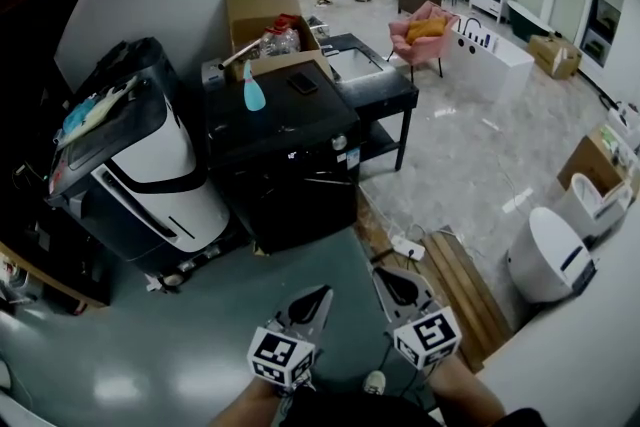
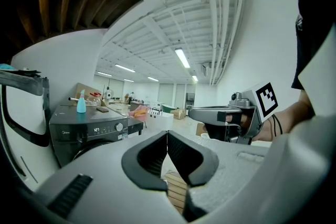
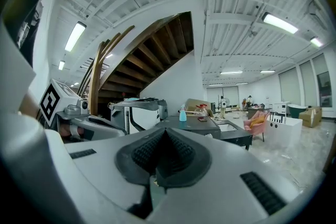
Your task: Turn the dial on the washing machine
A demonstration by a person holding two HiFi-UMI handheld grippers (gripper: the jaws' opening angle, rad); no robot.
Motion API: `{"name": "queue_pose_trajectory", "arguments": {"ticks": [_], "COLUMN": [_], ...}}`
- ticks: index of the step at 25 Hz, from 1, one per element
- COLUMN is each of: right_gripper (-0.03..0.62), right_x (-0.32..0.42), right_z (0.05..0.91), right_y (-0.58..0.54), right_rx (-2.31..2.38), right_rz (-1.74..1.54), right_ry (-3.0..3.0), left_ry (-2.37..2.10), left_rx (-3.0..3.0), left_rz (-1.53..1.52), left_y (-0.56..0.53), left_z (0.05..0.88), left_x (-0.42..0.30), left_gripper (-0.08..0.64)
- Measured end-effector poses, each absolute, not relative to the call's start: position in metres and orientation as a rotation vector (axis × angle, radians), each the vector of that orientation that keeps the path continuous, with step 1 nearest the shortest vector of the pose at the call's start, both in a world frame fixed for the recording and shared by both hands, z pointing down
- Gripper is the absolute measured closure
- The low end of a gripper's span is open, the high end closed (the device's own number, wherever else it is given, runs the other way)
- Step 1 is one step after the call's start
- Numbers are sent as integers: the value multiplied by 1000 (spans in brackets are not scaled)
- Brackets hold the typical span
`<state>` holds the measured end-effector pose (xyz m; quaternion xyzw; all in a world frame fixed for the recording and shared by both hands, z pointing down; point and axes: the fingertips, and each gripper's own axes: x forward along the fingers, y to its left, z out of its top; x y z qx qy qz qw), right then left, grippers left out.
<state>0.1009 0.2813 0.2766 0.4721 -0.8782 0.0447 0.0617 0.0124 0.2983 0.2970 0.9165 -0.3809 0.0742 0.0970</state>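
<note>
Dial point(image 2: 119, 126): small silvery knob on the control strip along the top front edge of the washing machine point(image 2: 84, 136), toward the strip's right end.

Judged rigid and fixed to the panel, turning with light effort. The smooth rim is probably slippery, so pinch across it with the pads opposite each other.

Machine stands on the floor, with a blue spray bottle point(image 2: 81, 103) near the rear edge of its top.

Left hand-held gripper point(image 2: 167, 136) and right hand-held gripper point(image 3: 165, 134): jaws pressed together, nothing between them. Both point toward the machine, well apart from the dial. The jaws would need to spread before any grip.
</note>
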Motion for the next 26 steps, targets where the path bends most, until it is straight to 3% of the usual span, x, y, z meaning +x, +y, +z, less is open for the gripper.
{"name": "queue_pose_trajectory", "arguments": {"ticks": [26], "right_gripper": [595], "right_x": [93], "right_z": [278], "right_y": [284], "right_rx": [1412], "right_rz": [150], "right_ry": [-2664], "left_ry": [-1152], "left_rx": [2727], "left_rz": [187], "left_y": [295], "left_z": [294], "left_x": [8], "left_gripper": [555]}}
